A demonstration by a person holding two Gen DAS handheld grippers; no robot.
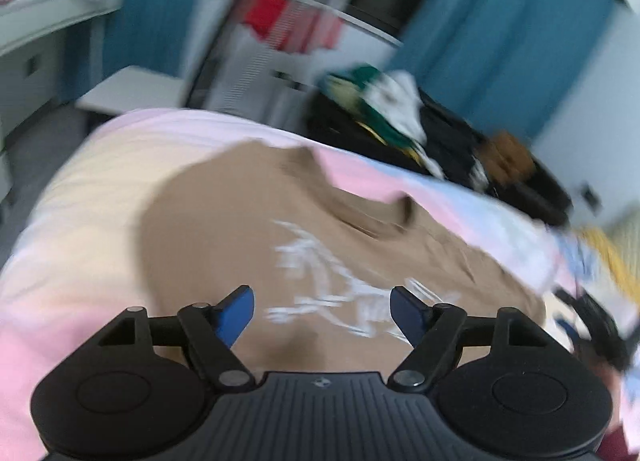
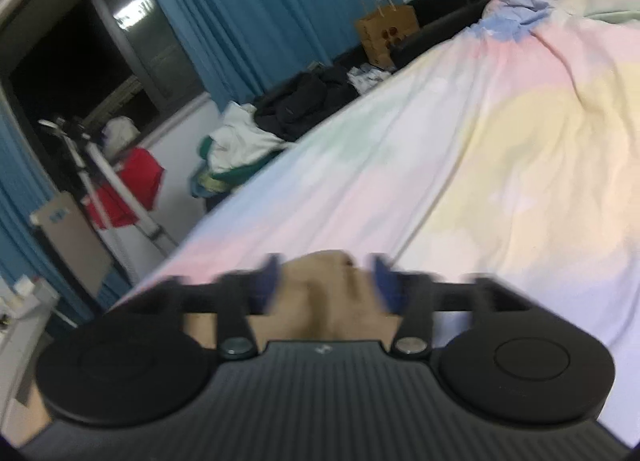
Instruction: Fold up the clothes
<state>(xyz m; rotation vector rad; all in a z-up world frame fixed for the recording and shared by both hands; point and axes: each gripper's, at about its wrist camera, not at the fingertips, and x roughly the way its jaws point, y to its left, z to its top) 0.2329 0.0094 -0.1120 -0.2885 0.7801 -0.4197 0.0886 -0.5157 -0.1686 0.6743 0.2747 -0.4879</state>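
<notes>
Even, soft indoor light, no hard shadows, dark window (image 2: 76, 73) with a small bright reflection, heavy motion blur across the left wrist view, right gripper (image 2: 325, 281) fingertips smeared, blue curtain (image 2: 256, 17) sharper, strong fisheye bending at the edges, dark corner vignette

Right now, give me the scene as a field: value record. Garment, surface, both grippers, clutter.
garment: tan T-shirt with white print, spread out, not yet folded
surface: pastel bedsheet
left gripper: open, above the shirt, gripping nothing
right gripper: blurred, tan fabric between the fingers; grip cannot be told
clutter: clothes pile beyond the bed; brown paper bag
background: blue curtains
</notes>
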